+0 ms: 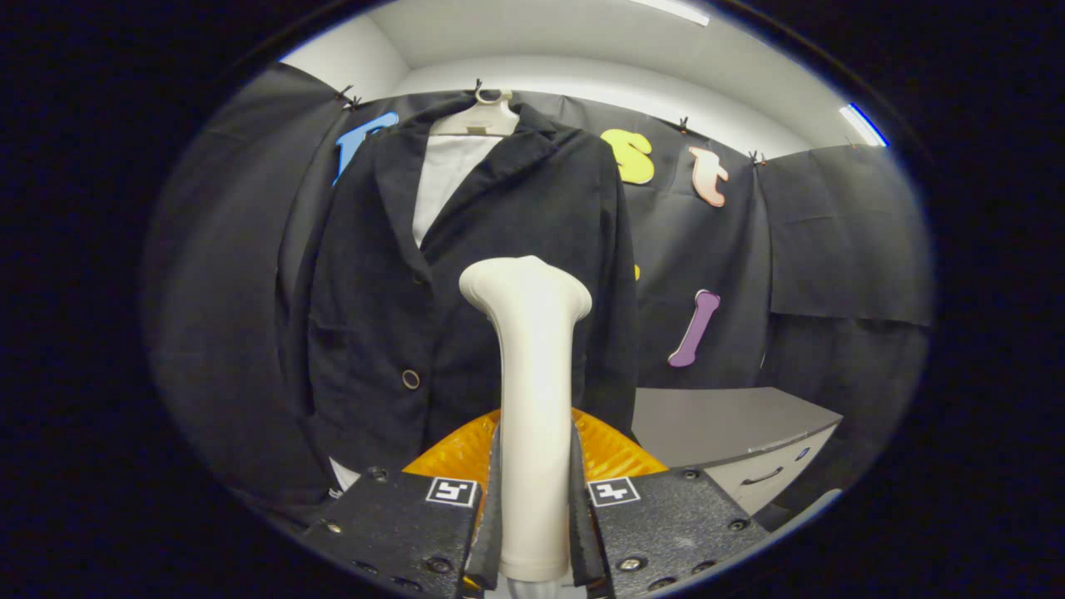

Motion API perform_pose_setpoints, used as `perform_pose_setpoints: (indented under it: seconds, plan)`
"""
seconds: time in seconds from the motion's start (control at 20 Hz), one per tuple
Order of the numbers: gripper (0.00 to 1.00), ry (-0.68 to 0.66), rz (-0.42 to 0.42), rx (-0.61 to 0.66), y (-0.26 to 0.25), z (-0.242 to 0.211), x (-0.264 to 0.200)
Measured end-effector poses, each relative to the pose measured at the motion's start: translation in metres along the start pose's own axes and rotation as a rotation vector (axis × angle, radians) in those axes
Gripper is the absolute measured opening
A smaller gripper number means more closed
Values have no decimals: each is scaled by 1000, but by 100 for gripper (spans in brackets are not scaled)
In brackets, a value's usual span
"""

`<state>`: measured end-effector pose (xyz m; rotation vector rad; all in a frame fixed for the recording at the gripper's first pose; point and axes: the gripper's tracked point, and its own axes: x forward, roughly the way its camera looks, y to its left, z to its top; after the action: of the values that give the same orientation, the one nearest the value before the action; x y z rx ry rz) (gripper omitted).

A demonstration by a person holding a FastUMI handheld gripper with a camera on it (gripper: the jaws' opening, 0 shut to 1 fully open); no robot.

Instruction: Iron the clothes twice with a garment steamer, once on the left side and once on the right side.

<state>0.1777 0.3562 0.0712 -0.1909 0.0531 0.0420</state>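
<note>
The claw (532,507) was closed on the garment steamer (532,399), both fingers pressing its white handle, which stood upright between them. The steamer's flared head rose just before the dark jacket (466,274), hung on a pale hanger (478,121) against the booth wall. A grey counter (724,424) stood to the right.

The gripper (533,507) points forward and level, its two fingers (491,516) standing upright side by side and pressing in from left and right on the handle of the steamer (531,399), which rises straight up from between them, held firmly at its lower part.
</note>
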Motion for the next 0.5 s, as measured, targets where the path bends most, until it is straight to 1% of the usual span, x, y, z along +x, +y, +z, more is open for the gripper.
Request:
perform_pose_setpoints:
  seconds: [0.5]
  plan:
    - [35,155,20,-44,15,-80,-14]
